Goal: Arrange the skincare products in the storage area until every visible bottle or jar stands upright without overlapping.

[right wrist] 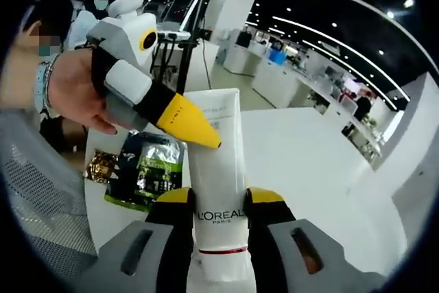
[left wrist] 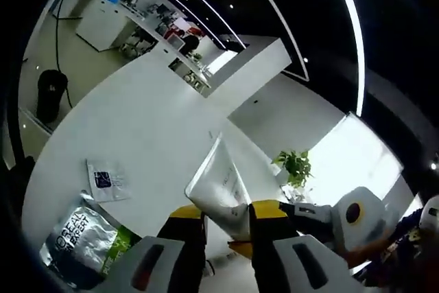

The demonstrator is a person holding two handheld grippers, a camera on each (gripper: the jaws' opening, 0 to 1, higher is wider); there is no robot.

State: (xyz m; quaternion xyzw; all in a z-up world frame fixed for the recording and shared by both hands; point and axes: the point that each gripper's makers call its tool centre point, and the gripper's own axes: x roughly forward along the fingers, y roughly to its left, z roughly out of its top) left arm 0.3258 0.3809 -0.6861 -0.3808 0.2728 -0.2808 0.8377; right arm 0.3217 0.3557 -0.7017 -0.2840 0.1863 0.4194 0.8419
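Still early, I'd judge — nothing I can see is standing upright on the surface [left wrist: 137, 121] yet. My right tool [right wrist: 219, 204] is clamped on the white L'Oreal tube [right wrist: 218, 169], jaws pinching it low near the red band, tube held up in the air above the surface with its flat crimped end pointing away from me. My left tool [left wrist: 226, 221] is closed on the crimped end of that tube [left wrist: 221, 186] — both tools are holding the one tube, well off the surface. A silver-and-green sachet [left wrist: 79, 235] and a small white card [left wrist: 106, 182] lie flat on the surface near its edge. Left to do, as I read it: get this tube down and standing, then deal with whatever else counts as a product — no bottles or jars visible from here.
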